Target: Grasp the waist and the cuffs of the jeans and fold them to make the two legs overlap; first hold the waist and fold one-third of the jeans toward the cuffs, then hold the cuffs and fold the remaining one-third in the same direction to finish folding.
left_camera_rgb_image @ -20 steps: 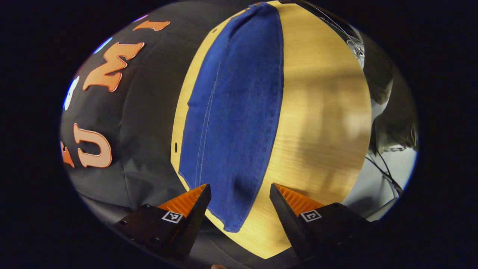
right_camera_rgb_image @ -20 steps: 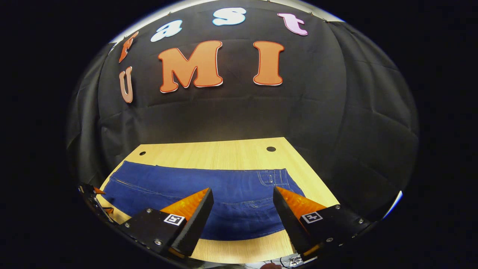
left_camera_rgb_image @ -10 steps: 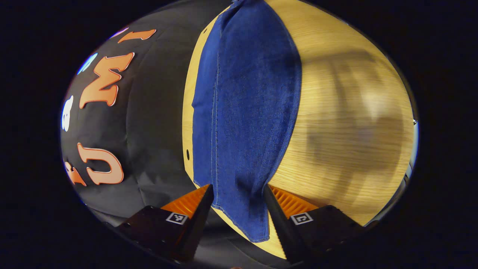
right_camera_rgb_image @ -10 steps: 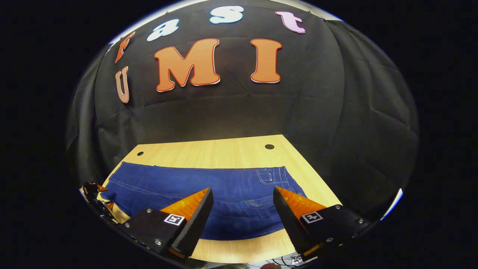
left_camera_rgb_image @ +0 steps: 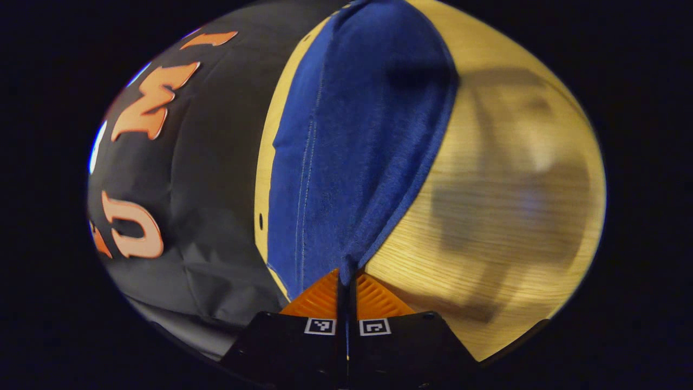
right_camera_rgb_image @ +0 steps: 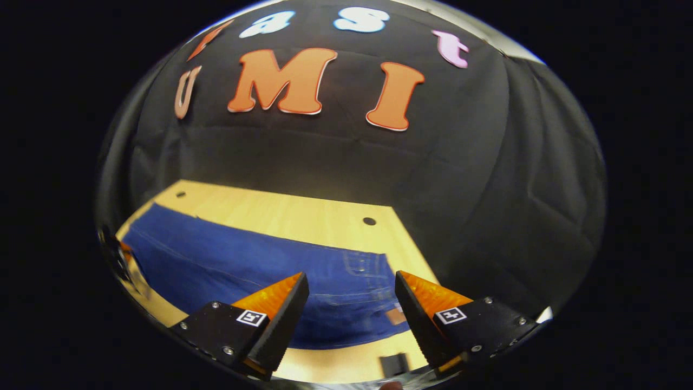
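So the jeans (left_camera_rgb_image: 357, 141) are lying flat on the wooden tabletop (left_camera_rgb_image: 514, 179), stretched lengthwise along its far side, close to the black cloth wall (left_camera_rgb_image: 216, 162). In the left gripper view the left claw (left_camera_rgb_image: 346, 279) is clenched tight on the cuff end of the jeans: both orange fingers (left_camera_rgb_image: 319, 298) are pressed together with a bit of denim pinched between them, and the fabric rises into a little ridge right at the tips. From there the leg runs straight away from the claw, with a stitched seam down its length. There's a blurry shadow on the bare wood beside the jeans.

In the right gripper view the right claw (right_camera_rgb_image: 352, 287) is released, fingers wide apart, hanging above the waist end of the jeans (right_camera_rgb_image: 260, 271) and not touching them. You can see the belt loops and pocket stitching between its fingers. The tabletop (right_camera_rgb_image: 281, 214) has two small dark holes near its back edge, beyond the jeans. A small dark object sits at the near edge of the tabletop, too blurred to tell what it is.
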Demonstrator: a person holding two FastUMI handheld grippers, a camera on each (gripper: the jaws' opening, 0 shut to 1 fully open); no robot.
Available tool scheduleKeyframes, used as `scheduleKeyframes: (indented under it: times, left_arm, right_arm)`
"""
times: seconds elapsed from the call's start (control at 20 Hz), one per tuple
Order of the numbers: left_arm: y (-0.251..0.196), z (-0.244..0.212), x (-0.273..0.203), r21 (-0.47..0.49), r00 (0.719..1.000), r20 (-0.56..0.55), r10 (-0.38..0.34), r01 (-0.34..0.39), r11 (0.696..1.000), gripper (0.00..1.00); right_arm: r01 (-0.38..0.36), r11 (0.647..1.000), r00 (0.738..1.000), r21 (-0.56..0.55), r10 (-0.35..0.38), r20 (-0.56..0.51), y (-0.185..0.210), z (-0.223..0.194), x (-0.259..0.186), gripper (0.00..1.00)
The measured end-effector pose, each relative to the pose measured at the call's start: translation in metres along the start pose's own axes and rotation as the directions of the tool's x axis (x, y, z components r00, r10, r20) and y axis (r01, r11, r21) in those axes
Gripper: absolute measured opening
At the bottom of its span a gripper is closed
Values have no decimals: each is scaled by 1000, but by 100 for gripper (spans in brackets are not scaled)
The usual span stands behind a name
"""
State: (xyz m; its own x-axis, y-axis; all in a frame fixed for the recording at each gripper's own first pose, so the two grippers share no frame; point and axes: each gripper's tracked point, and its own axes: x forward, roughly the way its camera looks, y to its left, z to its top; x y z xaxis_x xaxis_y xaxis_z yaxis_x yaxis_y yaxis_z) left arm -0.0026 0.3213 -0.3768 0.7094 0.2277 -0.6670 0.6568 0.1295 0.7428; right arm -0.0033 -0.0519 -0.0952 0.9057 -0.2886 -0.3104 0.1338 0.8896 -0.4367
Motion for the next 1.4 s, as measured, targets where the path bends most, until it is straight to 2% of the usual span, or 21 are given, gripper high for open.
scheduleKeyframes:
  times: [0.1, 0.2, 0.25, 0.3, 0.4, 0.5, 0.65, 0.7, 0.85, 0.9, 1.0, 1.05, 1.2, 1.25, 1.4]
  left_arm:
    - [1, 2, 1, 4, 1000, -1, -11, 11, 1000, 2]
    - [1, 5, 0, 51, 1000, -2, -1, 1, 999, 2]
    - [1, 6, 0, 65, 1000, -4, 5, -5, 998, 1]
    - [0, 4, 0, 63, 1000, -8, 6, -6, 998, 1]
    - [1, 2, 1, 48, 1000, -20, 8, -7, 999, 2]
    - [2, 3, -1, 58, 1000, -29, 13, -11, 998, 2]
    - [0, 3, 1, 57, 999, -40, 5, -2, 998, 2]
    - [1, 4, 0, 64, 999, -43, 7, -4, 998, 2]
    - [-1, 7, -2, 94, 999, -47, 12, -8, 996, 2]
    - [-1, 5, -1, 92, 999, -50, 11, -7, 996, 2]
    - [-1, 5, -2, 86, 998, -57, 10, -5, 996, 2]
    - [-1, 6, -1, 87, 998, -60, 9, -4, 996, 2]
    - [0, 8, -2, 91, 998, -61, 8, -2, 996, 2]
    - [0, 9, -1, 91, 998, -61, 7, -2, 996, 2]
    - [0, 11, -2, 86, 998, -65, 10, -5, 996, 2]
  right_arm:
    - [27, 986, 1000, -162, -26, 9, -18, -8, 5, 98]
    - [4, 957, 1000, -289, -2, 7, -20, -23, 9, 98]
    - [-7, 930, 1000, -367, 10, 5, -20, -32, 13, 98]
    - [-19, 889, 1000, -458, 15, -14, -19, -44, 15, 98]
    - [-43, 767, 999, -641, 34, -26, -12, -70, 18, 98]
    - [-86, 621, 996, -779, 75, -51, 2, -96, 22, 98]
    - [-148, 385, 986, -911, 134, -103, 14, -134, 34, 98]
    - [-164, 338, 982, -927, 142, -122, 15, -145, 40, 98]
    - [-241, 305, 966, -921, 167, -198, 8, -175, 49, 98]
    - [-246, 277, 964, -929, 172, -205, 9, -178, 52, 98]
    - [-239, 217, 963, -947, 177, -202, 11, -185, 59, 98]
    - [-226, 200, 966, -953, 175, -193, 12, -188, 63, 98]
    - [-194, 210, 971, -958, 177, -158, 14, -187, 72, 95]
    - [-191, 196, 970, -962, 190, -154, 17, -186, 74, 94]
    - [-170, 127, 961, -977, 242, -135, 34, -183, 78, 93]
